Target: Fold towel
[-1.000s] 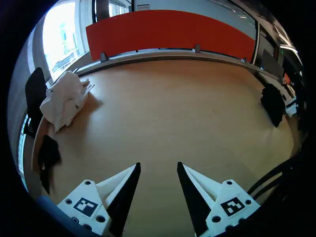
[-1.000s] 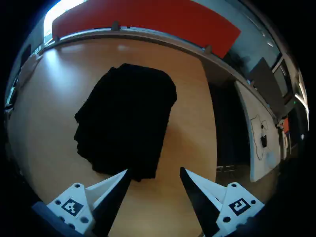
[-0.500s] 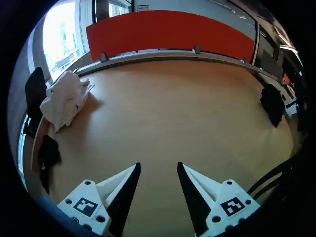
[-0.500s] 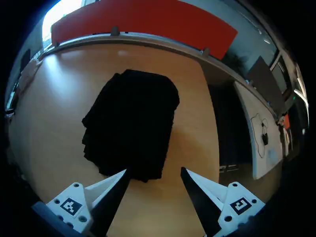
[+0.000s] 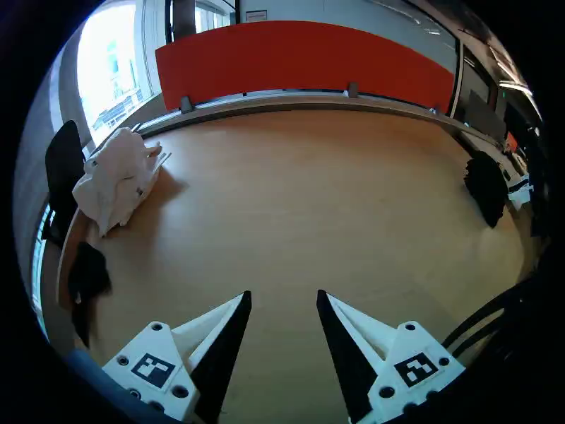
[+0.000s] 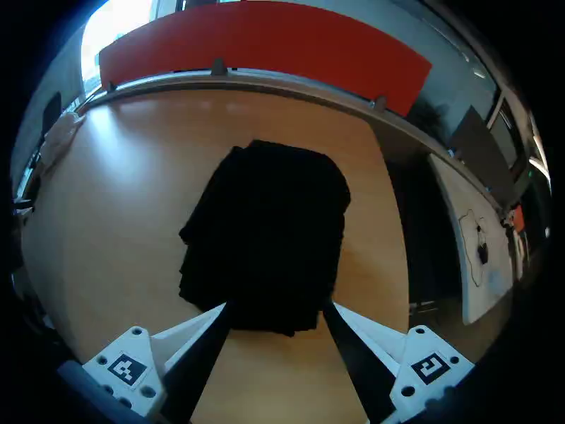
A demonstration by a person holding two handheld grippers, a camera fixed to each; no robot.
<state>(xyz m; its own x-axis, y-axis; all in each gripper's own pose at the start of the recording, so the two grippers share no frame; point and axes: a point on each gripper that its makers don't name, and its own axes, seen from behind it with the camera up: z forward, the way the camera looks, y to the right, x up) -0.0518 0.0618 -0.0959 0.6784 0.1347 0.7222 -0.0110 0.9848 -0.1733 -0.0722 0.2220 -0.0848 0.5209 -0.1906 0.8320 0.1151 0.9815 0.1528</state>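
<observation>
We are carrying left tongs [image 5: 282,293] and right tongs [image 6: 277,305] of one make. Both are showing white plastic mounts [image 5: 180,338], black wedge-shaped fingers [image 5: 229,339] narrowing to points, a square black-and-white marker [image 5: 153,367] on each mount, and round screw holes [image 5: 157,327] around it.

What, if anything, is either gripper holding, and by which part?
Nothing. The left gripper is open over the table; the right gripper is open, with the black towel reaching between its fingers.
</observation>
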